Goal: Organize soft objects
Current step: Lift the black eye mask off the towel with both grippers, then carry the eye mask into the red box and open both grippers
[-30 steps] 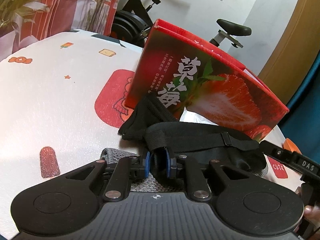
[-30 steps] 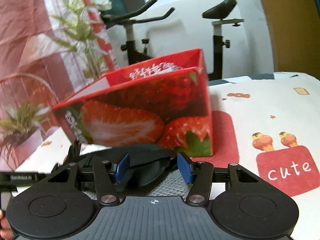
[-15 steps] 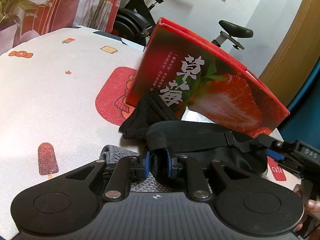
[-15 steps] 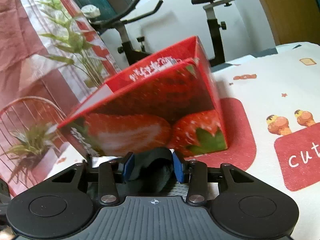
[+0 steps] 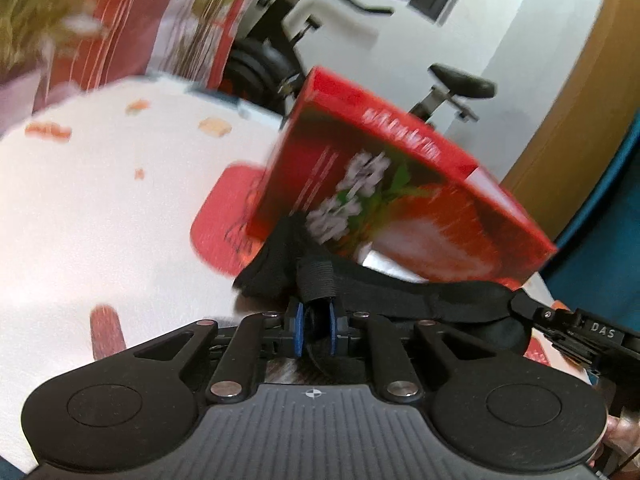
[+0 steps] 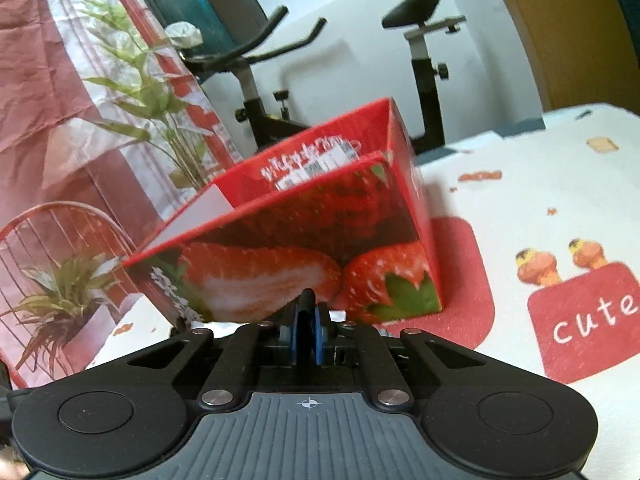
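Both mounted low behind a gripper, looking forward along its fingers. Left view faces the strawberry box (image 5: 384, 200) closely from one end; right view from the opposite end (image 6: 304, 248). Shared: box, exercise bike (image 6: 420, 52).

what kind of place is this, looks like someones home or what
Most likely a room in a home, doubling as a workout corner. An exercise bike stands by the white wall, plant-print curtains hang alongside, and the table wears a cartoon "cute" cloth with a strawberry box on it.
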### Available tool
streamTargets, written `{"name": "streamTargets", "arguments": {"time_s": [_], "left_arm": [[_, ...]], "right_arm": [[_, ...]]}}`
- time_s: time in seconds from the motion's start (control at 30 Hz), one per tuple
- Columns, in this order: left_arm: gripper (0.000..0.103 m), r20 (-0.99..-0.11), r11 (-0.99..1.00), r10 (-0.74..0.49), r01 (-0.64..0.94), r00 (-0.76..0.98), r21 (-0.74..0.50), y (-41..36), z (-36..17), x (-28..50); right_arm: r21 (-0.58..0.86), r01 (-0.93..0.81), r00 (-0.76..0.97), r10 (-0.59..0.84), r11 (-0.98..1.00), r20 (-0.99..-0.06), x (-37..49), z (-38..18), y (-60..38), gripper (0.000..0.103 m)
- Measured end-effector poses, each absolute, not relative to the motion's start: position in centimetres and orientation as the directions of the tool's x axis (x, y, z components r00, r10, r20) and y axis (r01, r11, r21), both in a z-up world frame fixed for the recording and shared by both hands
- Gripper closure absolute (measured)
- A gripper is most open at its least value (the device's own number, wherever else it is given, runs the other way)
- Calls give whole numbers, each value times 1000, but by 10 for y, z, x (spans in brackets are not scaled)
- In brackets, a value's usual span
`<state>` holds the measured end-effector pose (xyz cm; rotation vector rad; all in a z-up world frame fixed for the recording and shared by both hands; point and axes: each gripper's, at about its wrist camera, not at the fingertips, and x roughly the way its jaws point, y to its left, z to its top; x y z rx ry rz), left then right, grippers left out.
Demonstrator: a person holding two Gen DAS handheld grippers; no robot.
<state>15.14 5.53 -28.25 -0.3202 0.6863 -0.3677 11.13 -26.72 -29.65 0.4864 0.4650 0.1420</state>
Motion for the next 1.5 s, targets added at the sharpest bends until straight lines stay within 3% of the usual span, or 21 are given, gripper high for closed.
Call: {"name": "streamTargets", "arguments": {"time_s": [0.43,0.8,1.0,1.2,1.5], "left_arm": [[93,-370,887,-436,322,821,-331,53,-214,123],[93,-256,902,-417,363,872,-233,30,-145,175],[93,-285,925,-376,341,882,-165,4,-138,223],[93,-428,950,-305,305,851,-70,-22,-160,256],[93,-578,938,-300,346,759,-33,-39,-194,286]], "right_arm": [[382,-104,940,216,918,-262,92,-235,-258,96],[268,-126,961,184,955,-206,146,-172,-254,96],[262,-72,957,140,962,-252,201,-172,-257,95],[294,-14,926,123,956,-356,236,-208,-263,95],[319,-27,884,171,947,-435,249,-240,-258,95]]}}
